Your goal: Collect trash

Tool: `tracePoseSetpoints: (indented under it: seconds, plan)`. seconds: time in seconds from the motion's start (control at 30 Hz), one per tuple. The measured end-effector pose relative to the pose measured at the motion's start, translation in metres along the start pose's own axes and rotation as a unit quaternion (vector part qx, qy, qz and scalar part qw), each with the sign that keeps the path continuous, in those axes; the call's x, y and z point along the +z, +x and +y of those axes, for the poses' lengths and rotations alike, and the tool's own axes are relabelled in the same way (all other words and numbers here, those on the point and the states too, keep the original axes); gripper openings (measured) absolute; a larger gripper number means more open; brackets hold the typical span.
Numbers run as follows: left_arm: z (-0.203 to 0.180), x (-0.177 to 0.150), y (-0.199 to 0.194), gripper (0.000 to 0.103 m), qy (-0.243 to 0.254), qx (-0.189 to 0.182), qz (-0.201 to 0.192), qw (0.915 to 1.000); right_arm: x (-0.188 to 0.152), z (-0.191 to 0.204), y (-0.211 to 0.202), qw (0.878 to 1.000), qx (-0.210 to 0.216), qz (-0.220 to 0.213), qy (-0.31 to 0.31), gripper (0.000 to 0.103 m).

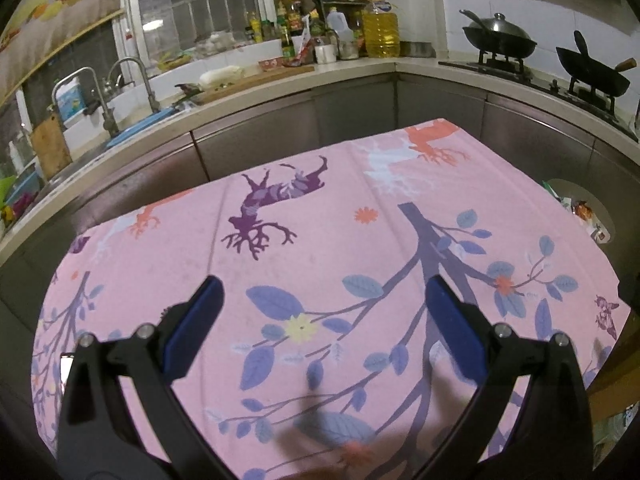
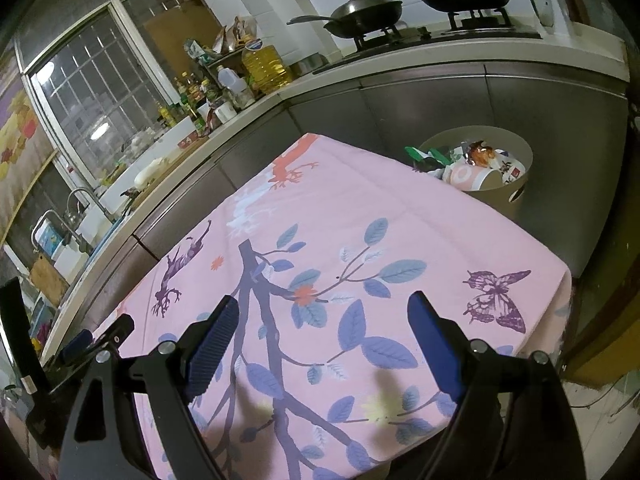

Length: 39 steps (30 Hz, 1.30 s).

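- While both tools are hovering over the pink flowered cloth (image 1: pixel 320 216) covering the counter, no loose trash is showing anywhere on it; the collected trash (image 2: pixel 476 160) is sitting in the round bin (image 2: pixel 516 196) on the floor past the cloth's far right corner, against the steel cabinets (image 2: pixel 440 100).
- Risk: the bin is looking heaped, with a cup and wrappers standing at the rim; anything more dropped on top is likely sliding off onto the floor.
- Risk: the bin is sitting low and just beside the cloth's edge, so a reach toward it could be snagging the overhanging cloth and dragging it off the counter.
- Risk: pieces may be lying outside both views, on the floor or under the cloth's hang; judging the job finished from here could be leaving litter behind.
- Left hand-held gripper (image 1: pixel 324 300): jaws are standing wide apart, nothing between the blue pads (image 1: pixel 200 320), touching nothing, pointing down over the cloth's middle.
- Right hand-held gripper (image 2: pixel 320 320): jaws are likewise spread wide and empty, pads clear of the cloth, aiming toward the far right corner with the bin ahead.
- Wok (image 1: pixel 500 38) and pan (image 1: pixel 592 74) on the stove are sitting well apart from both tools; no concern there.
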<state>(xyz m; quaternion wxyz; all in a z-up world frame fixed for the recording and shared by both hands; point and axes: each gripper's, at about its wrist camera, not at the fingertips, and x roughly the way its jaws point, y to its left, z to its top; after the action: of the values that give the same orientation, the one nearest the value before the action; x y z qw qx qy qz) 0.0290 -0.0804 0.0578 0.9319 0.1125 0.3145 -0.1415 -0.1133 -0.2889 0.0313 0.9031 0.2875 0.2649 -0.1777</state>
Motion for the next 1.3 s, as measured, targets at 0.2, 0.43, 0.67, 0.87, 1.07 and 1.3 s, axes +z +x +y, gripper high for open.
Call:
tracePoseSetpoints:
  seconds: [0.2, 0.43, 0.67, 0.87, 1.07, 1.3]
  plan:
    - [-0.003, -0.002, 0.003, 0.097, -0.003, -0.013, 0.014, 0.9998, 0.002, -0.009, -0.002, 1.0, -0.004, -0.005, 0.015, 0.083]
    - [-0.013, -0.005, 0.004, 0.097, 0.008, -0.025, 0.025, 0.9993, 0.002, -0.012, -0.001, 1.0, -0.005, 0.0, 0.022, 0.083]
    - [-0.02, -0.009, 0.003, 0.097, 0.013, -0.037, 0.029, 0.9988, 0.001, -0.01, -0.004, 1.0, -0.008, -0.007, 0.013, 0.083]
    - [-0.03, -0.007, -0.002, 0.097, 0.023, -0.048, 0.021, 0.9984, 0.001, -0.008, -0.007, 1.0, -0.011, -0.013, 0.003, 0.083]
    - [-0.047, -0.004, -0.009, 0.097, 0.039, -0.065, 0.013, 0.997, 0.002, -0.018, -0.012, 1.0, -0.02, -0.014, 0.016, 0.083]
    - [-0.062, -0.004, -0.017, 0.097, 0.054, -0.072, 0.009, 0.9959, 0.002, -0.025, -0.021, 0.999, -0.019, -0.022, 0.021, 0.083]
